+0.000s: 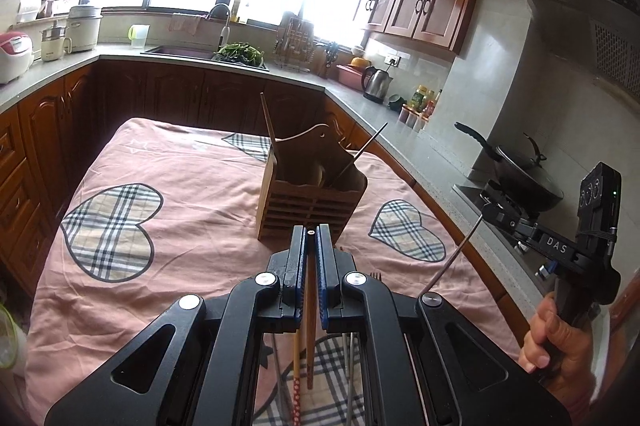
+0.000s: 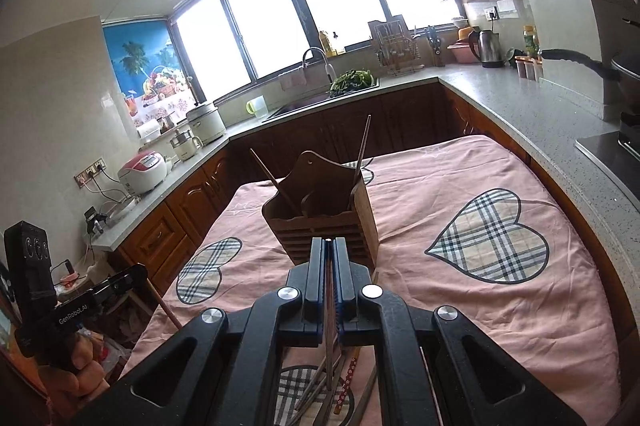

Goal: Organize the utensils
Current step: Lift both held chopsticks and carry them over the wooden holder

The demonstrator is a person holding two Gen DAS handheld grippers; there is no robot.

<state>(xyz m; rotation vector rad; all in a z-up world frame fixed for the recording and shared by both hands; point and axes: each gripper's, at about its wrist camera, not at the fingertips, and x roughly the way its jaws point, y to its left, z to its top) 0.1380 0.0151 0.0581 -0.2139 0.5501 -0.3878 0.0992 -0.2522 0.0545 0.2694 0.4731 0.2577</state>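
Note:
A wooden utensil holder (image 1: 310,188) (image 2: 326,216) stands on the pink cloth, with a wooden chopstick (image 1: 269,124) and a metal chopstick (image 1: 366,148) leaning in it. My left gripper (image 1: 311,232) is shut on a wooden chopstick (image 1: 310,326), just in front of the holder. My right gripper (image 2: 329,240) is shut on a thin metal chopstick (image 2: 329,354), also just short of the holder. The right gripper also shows in the left wrist view (image 1: 496,212), with the metal chopstick (image 1: 450,258) slanting down from it. Loose chopsticks (image 2: 344,386) lie on the cloth below both grippers.
The pink cloth with plaid hearts (image 1: 160,210) covers the table. Kitchen counters (image 1: 400,130) run around it, with a sink (image 1: 184,52), kettle (image 1: 376,82), rice cookers (image 1: 14,56) and a wok (image 1: 520,170) on the stove at right.

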